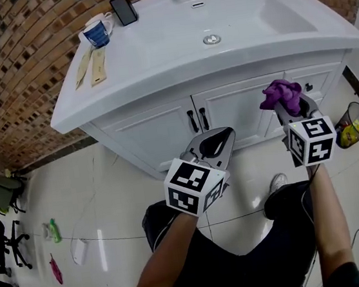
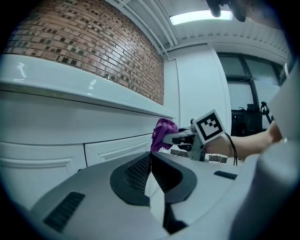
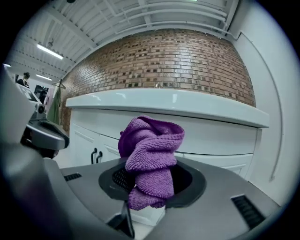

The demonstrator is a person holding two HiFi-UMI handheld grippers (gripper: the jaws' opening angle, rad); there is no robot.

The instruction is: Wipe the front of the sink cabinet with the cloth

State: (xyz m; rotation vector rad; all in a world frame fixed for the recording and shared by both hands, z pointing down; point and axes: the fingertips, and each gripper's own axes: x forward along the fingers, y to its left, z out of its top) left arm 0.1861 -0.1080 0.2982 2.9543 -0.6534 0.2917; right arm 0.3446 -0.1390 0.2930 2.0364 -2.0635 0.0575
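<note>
A white sink cabinet (image 1: 165, 131) with two black-handled doors stands under a white basin. My right gripper (image 1: 287, 103) is shut on a bunched purple cloth (image 1: 281, 93), held close to the cabinet's right drawer front; whether it touches I cannot tell. In the right gripper view the cloth (image 3: 151, 157) fills the jaws, with the cabinet front (image 3: 211, 136) just beyond. My left gripper (image 1: 217, 140) is shut and empty, a little off the centre doors. The left gripper view shows its closed jaws, the cabinet front (image 2: 42, 131) and the purple cloth (image 2: 162, 133) to the right.
On the basin top (image 1: 155, 51) stand a blue mug (image 1: 96, 33), a dark dispenser (image 1: 124, 8) and two flat wooden pieces (image 1: 90, 67). A wire bin (image 1: 352, 123) stands on the floor at the right. Brick wall (image 1: 8, 69) lies behind. The person's legs and shoe (image 1: 276, 183) are below.
</note>
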